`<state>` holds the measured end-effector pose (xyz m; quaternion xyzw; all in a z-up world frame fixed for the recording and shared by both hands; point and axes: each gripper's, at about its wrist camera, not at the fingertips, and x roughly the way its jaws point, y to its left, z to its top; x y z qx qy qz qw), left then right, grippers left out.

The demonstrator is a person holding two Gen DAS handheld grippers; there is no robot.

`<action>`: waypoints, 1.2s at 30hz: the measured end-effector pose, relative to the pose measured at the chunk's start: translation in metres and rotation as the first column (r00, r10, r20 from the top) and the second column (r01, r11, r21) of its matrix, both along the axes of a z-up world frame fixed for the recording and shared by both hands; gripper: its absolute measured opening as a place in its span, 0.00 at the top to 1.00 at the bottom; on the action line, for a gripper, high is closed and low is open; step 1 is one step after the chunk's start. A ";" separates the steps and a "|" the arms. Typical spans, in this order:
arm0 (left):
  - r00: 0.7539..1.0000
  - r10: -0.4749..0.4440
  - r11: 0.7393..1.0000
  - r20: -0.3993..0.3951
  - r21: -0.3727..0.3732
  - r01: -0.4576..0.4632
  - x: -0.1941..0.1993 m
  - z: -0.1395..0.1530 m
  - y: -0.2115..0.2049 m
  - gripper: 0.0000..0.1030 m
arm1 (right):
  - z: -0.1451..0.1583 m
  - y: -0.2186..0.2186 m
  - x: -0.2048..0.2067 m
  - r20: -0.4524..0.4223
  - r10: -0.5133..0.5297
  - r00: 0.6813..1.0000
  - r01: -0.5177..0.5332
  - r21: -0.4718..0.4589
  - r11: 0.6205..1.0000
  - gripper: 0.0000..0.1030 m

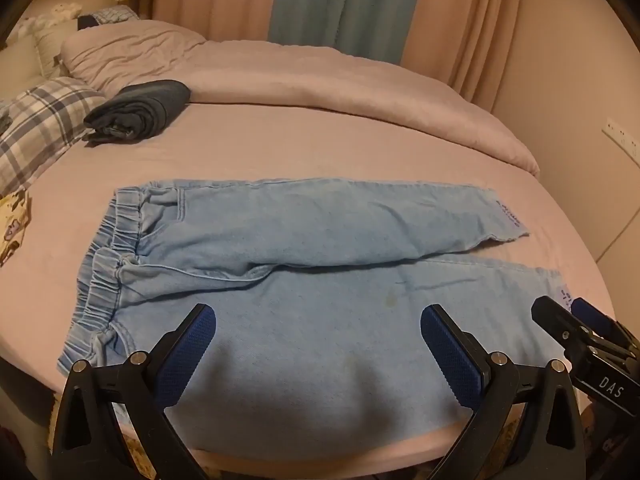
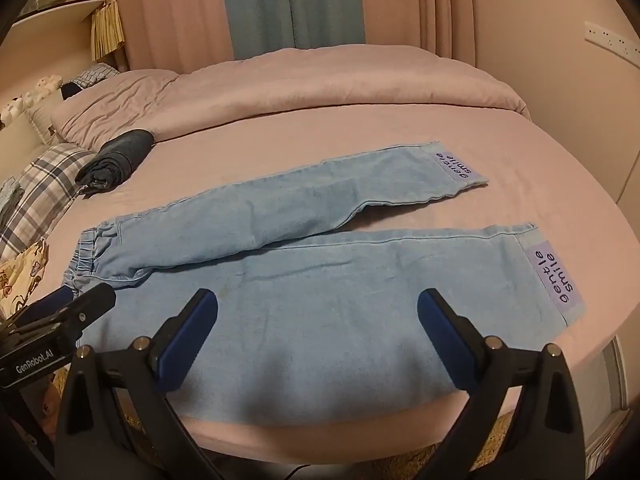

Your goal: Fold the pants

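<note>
Pale blue denim pants (image 1: 304,264) lie spread flat on the pink sheet of the bed (image 1: 280,140), waistband to the left and both legs running right with a narrow wedge of sheet between them. The near leg reaches almost to the bed's front edge, so little bare sheet is left there; beyond the far leg the sheet lies open up to the rumpled pink duvet (image 1: 320,76). The elastic waistband (image 1: 108,264) is gathered and puckered, and each hem carries a lilac patch (image 2: 554,276) printed "gentle smile".

Both tools hang over the near leg, tilted downward. The left gripper (image 1: 318,332) has its jaws wide apart with nothing between them, the ribbed blue pads clear of the cloth. The right gripper (image 2: 318,316) is likewise spread and empty, near the hem end.

At the far left, a dark folded garment (image 1: 140,110) sits beside a plaid pillow (image 1: 40,120). Pink and teal curtains (image 1: 348,4) hang behind the bed.
</note>
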<state>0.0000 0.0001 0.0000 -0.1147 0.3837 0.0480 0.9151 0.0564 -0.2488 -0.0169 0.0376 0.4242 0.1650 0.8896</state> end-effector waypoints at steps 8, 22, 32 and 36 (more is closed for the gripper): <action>1.000 -0.015 1.000 0.008 -0.004 0.015 -0.002 -0.002 -0.007 0.00 | 0.000 -0.004 0.000 0.001 -0.013 1.000 0.013 0.002 1.000 0.03; 0.999 -0.042 0.999 0.011 0.004 0.042 -0.003 -0.001 -0.011 0.00 | -0.003 -0.012 0.002 -0.005 -0.033 0.999 0.033 0.004 0.999 0.03; 0.999 -0.052 0.999 0.015 -0.003 0.052 -0.004 0.000 -0.012 0.00 | -0.004 -0.012 0.003 -0.007 -0.035 0.999 0.035 -0.005 0.999 0.03; 0.999 -0.054 0.999 0.008 -0.001 0.054 -0.004 0.001 -0.012 0.00 | -0.005 -0.012 0.003 -0.010 -0.034 0.999 0.034 -0.002 0.999 0.03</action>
